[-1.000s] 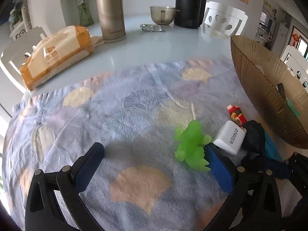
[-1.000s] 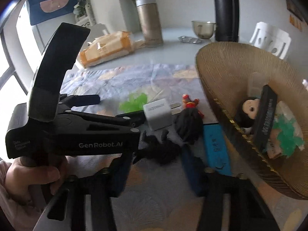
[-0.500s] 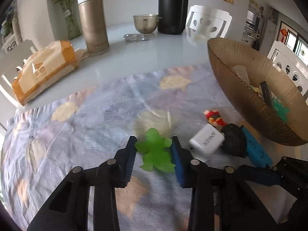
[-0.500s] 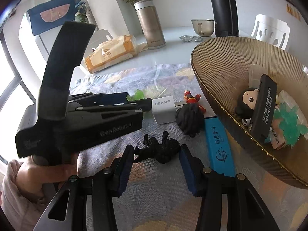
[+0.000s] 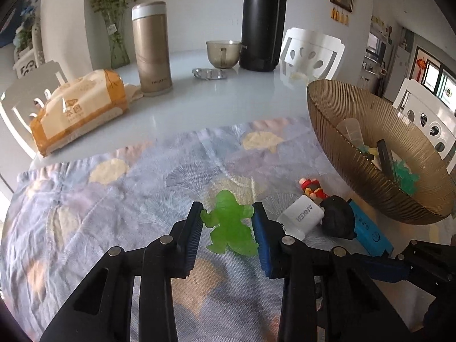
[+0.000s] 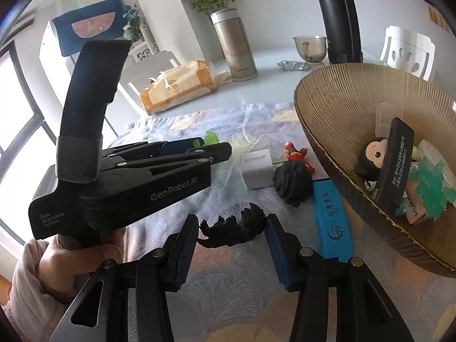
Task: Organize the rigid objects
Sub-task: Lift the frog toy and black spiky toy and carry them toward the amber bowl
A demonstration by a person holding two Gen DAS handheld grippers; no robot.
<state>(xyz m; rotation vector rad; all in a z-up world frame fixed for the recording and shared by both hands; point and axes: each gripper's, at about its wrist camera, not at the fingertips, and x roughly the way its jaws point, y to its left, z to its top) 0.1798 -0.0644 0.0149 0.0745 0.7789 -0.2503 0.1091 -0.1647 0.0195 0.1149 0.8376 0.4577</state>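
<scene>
Both grippers have closed in on their toys over the last second: the left gripper, earlier spread wide beside the green figure, now brackets it, and the right gripper now has the black dinosaur between its pads, where earlier the toy lay beyond its tips. In the left wrist view the green figure lies flat on the patterned cloth, its arms reaching out to both blue pads; whether the jaws press it or only touch it cannot be told. In the right wrist view the dinosaur lies on its side, its tail end against the left pad and a small gap at the right pad, so those jaws are parted around it. To the right of the green figure lie a white charger, a black round toy touching it, a small red figure just beyond, and a blue flat case near the bowl. The brown ribbed bowl stands on the far right, tilted toward the camera, holding a monkey figure, a black bar and a teal toy. Far back on the white table stand a gold flask, a bread bag, a glass cup and a black jug.
</scene>
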